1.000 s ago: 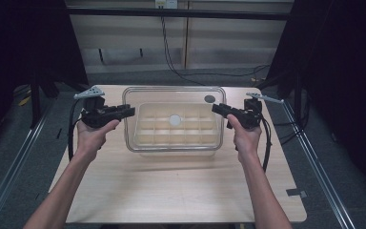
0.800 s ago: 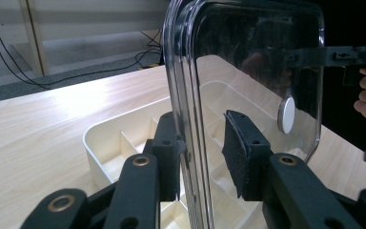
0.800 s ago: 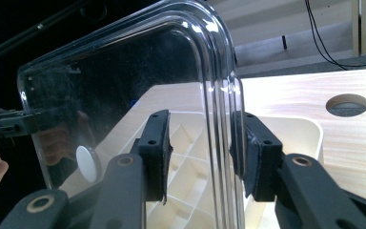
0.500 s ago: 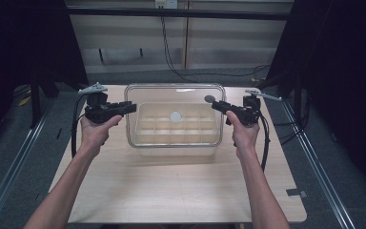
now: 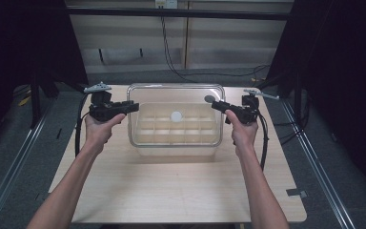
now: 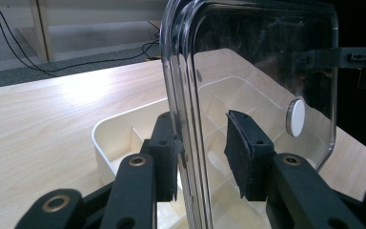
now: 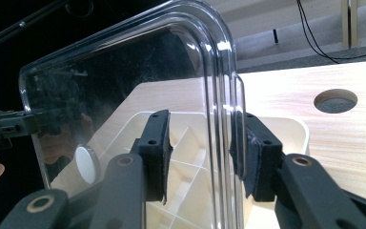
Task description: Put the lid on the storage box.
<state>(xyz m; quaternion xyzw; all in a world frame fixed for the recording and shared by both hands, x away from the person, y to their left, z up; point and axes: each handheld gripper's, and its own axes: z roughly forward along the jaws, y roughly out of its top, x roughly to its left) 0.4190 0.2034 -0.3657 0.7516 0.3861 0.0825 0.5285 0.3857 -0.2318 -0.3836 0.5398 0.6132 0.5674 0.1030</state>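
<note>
Both the left gripper (image 5: 131, 106) and right gripper (image 5: 217, 106) are straddling, jaws parted, the clear plastic rectangular lid's (image 5: 174, 90) end rims, probably keeping it level above the cream compartmented tray (image 5: 174, 133) near the table's far edge.

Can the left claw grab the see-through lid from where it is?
Probably yes. The left claw already has its jaws open on either side of the clear lid, one pad against the rim, the other apart from it. Nothing sits between them, so closing should pinch it.
</note>
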